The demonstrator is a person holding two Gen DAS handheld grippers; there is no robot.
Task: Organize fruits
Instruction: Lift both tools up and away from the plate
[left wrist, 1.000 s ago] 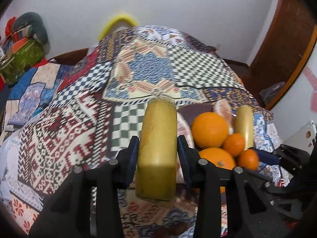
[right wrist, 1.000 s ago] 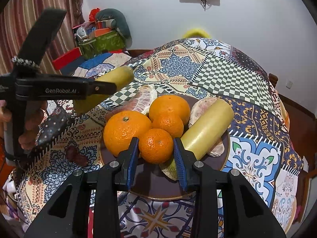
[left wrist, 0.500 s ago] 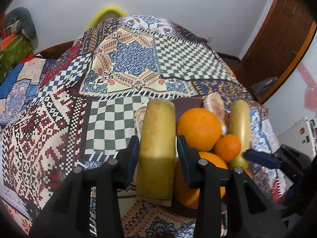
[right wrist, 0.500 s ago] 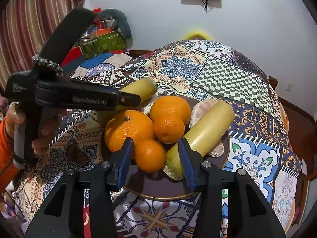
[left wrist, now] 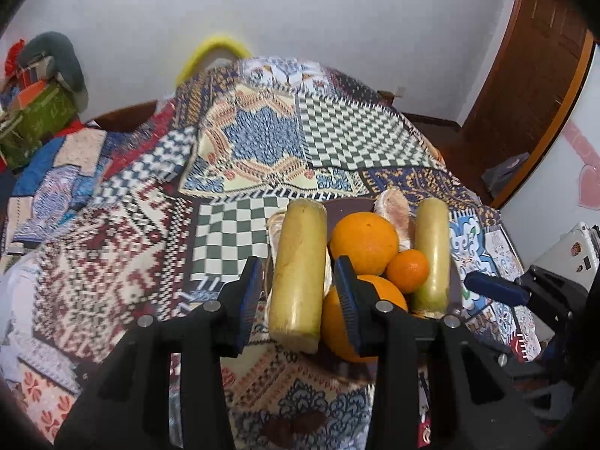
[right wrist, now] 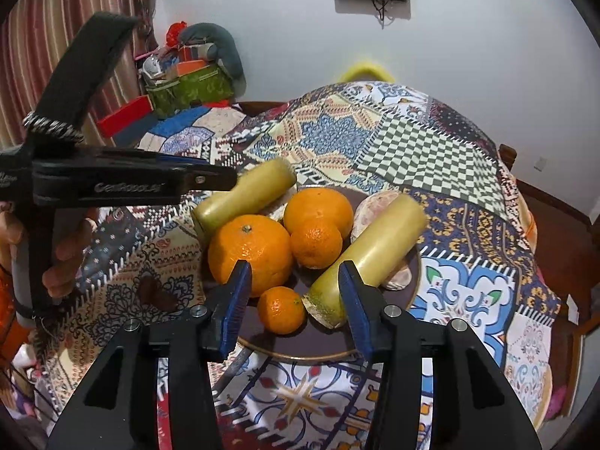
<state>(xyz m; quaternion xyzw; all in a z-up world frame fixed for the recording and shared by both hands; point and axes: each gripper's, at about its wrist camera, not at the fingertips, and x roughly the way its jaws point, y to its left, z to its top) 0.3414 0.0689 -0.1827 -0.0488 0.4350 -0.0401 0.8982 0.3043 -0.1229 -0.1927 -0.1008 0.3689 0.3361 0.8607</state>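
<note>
My right gripper [right wrist: 294,294] has let go of the small mandarin [right wrist: 281,309], which now lies free on the brown plate [right wrist: 414,281] between open jaws. My left gripper [left wrist: 296,292] has carried its clamped yellow stalk piece [left wrist: 298,270] over the plate's edge, so one placement is done and another pending. The plate rests on a patchwork cloth [left wrist: 262,150]; behind is a white wall [right wrist: 468,37].

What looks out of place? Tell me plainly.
The small orange sits alone at the plate's front, apart from the pile, between the right gripper's open jaws. A dark blotch marks the cloth beside it.
</note>
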